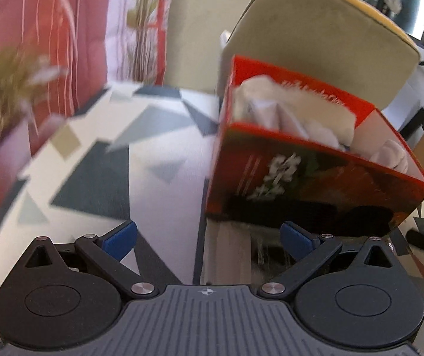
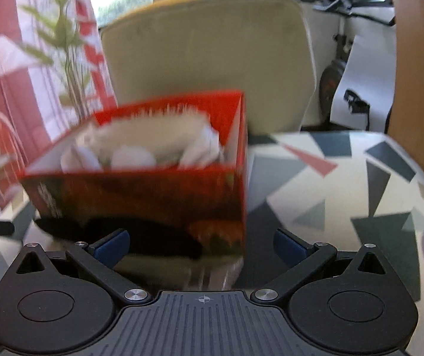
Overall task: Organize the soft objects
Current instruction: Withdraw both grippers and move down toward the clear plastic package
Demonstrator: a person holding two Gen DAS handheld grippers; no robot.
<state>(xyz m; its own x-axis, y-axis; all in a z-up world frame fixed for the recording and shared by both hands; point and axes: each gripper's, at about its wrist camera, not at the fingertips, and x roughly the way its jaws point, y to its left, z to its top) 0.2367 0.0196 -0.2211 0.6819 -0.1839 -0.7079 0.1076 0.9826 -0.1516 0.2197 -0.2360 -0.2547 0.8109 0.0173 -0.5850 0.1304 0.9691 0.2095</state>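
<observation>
Already full of white soft things, the red box (image 2: 140,198) sits centre-left ahead of the right claw (image 2: 201,244), nearer than the left claw (image 1: 209,237); both gape empty.

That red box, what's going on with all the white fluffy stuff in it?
A person holds two grippers in front of the red box, which sits on a patterned table. White soft things are already piled inside. The left gripper and the right gripper are both open and holding nothing.

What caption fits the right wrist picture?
Open right gripper faces a red box of white soft items on a patterned tablecloth.
</observation>
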